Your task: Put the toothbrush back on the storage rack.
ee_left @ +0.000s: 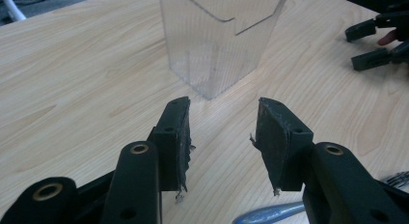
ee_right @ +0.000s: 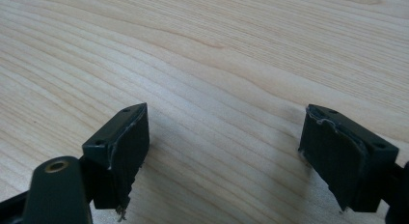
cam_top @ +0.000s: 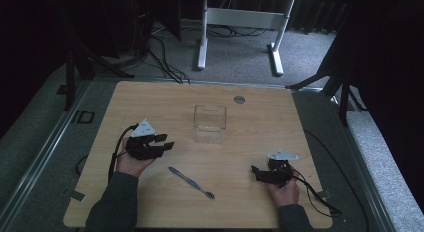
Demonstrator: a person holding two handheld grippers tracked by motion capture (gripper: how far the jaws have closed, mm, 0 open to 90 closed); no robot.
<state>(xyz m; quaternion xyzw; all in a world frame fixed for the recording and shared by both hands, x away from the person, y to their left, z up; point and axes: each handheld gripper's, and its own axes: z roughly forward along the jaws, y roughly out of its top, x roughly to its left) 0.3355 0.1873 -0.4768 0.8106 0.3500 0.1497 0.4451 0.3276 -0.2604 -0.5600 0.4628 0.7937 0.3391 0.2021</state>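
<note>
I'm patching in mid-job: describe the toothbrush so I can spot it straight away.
Start at the light wooden table and find the clear plastic box near its middle. Nearer the person, between the two hand-held grippers, lies a slim blue-grey toothbrush, flat and slanted, the one long thin thing on the tabletop.

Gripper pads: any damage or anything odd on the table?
Yes. The pads of the left gripper look frayed along their edges, and so do the right gripper's. The clear box stands upright and the toothbrush lies flat, unspilled.
</note>
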